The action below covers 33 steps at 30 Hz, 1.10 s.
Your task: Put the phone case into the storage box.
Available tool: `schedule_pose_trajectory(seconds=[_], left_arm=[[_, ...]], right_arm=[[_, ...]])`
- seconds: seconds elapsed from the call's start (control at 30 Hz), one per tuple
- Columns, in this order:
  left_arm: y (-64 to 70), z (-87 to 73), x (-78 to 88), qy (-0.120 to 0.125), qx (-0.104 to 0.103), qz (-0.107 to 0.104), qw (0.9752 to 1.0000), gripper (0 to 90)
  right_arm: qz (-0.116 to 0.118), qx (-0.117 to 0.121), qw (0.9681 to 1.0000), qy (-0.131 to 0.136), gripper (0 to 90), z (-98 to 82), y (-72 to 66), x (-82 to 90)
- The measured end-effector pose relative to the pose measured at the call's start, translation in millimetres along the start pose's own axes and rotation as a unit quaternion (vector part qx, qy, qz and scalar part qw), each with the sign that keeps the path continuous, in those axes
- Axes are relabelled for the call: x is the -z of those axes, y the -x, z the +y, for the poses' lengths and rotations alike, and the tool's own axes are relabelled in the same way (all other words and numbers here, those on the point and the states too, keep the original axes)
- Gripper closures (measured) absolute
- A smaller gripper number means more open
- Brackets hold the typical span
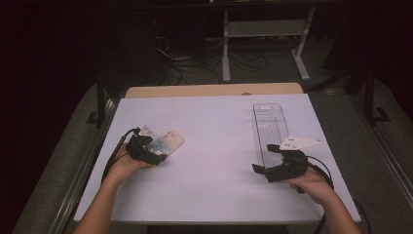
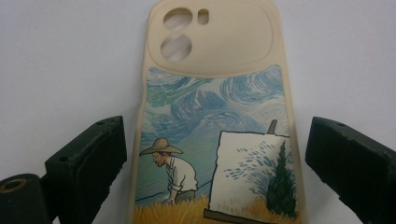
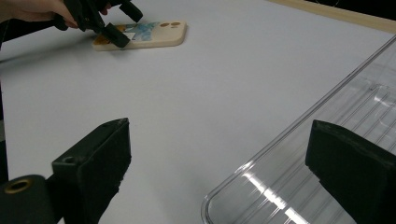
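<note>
Tongs on the left [image 1: 155, 152] straddle the phone case [image 1: 168, 142] on the counter [image 1: 209, 146], well apart from the clear tray [image 1: 269, 127]. Their own view shows jaws wide, pads clear of the case [image 2: 215, 126]: center, then squeeze its long edges. Right tongs [image 3: 219, 168] gape empty beside the tray [image 3: 322, 163]; nothing intervenes.

Phone case [image 2: 219, 93]: soft-looking cream plastic or silicone, matt, smooth; painted-style print on back, brushstroke swirls, slight sheen. Clear tray [image 3: 327, 158]: transparent hard plastic, glossy, bright highlights along rim, ribbed floor. Table [image 1: 214, 161]: white top, matt, smooth, paper-like or laminate, cannot tell which; light wood edge at far side. Left hand-held gripper [image 2: 215, 163]: black jaws, matt, slightly rough, chipped-looking edges, brass-coloured insert in a hole. Right hand-held gripper [image 3: 219, 172]: same matt black jaws; on top, pale grey flat plate, matt plastic-looking.
</note>
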<state>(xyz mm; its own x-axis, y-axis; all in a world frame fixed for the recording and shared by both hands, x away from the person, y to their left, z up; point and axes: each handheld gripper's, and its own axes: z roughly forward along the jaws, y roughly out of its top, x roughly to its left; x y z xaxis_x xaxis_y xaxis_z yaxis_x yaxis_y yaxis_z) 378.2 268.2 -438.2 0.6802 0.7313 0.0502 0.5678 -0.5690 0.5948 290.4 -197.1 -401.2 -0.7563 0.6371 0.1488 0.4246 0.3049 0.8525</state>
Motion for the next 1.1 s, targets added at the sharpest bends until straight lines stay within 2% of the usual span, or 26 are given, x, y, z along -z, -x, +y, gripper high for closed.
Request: schedule_pose_trajectory(seconds=[0.17, 0.27, 0.47, 0.83, 0.93, 1.1], left_arm=[[-1.0, -1.4, -2.1, -0.004, 0.001, -0.003, 1.0000, 5.2], [-2.1, -2.4, -2.8, 0.002, 0.009, -0.008, 0.9999, 5.7], [-4.9, -4.4, -3.9, 0.013, 0.011, -0.011, 0.9998, 6.7], [-5.0, -6.6, -5.0, 0.010, 0.010, -0.018, 0.9997, 9.3], [-5.0, -7.6, -5.5, 0.015, 0.009, -0.018, 0.9997, 9.4], [-3.9, -6.9, -4.6, 0.009, 0.008, -0.015, 0.9998, 10.3]], right_arm=[[0.000, 0.000, 1.0000, 0.000, 6.3, 0.0, -0.1, 0.0], [-0.001, 0.000, 1.0000, 0.000, 6.2, 0.1, -0.2, 0.0], [-0.001, 0.000, 1.0000, 0.000, 6.3, 0.1, 0.1, 0.0], [0.000, 0.000, 1.0000, 0.000, 6.3, 0.0, 0.1, 0.0], [0.000, -0.001, 1.0000, 0.000, 6.3, 0.0, 0.0, 0.0], [-0.001, -0.001, 1.0000, 0.000, 6.3, 0.0, -0.2, 0.0]])
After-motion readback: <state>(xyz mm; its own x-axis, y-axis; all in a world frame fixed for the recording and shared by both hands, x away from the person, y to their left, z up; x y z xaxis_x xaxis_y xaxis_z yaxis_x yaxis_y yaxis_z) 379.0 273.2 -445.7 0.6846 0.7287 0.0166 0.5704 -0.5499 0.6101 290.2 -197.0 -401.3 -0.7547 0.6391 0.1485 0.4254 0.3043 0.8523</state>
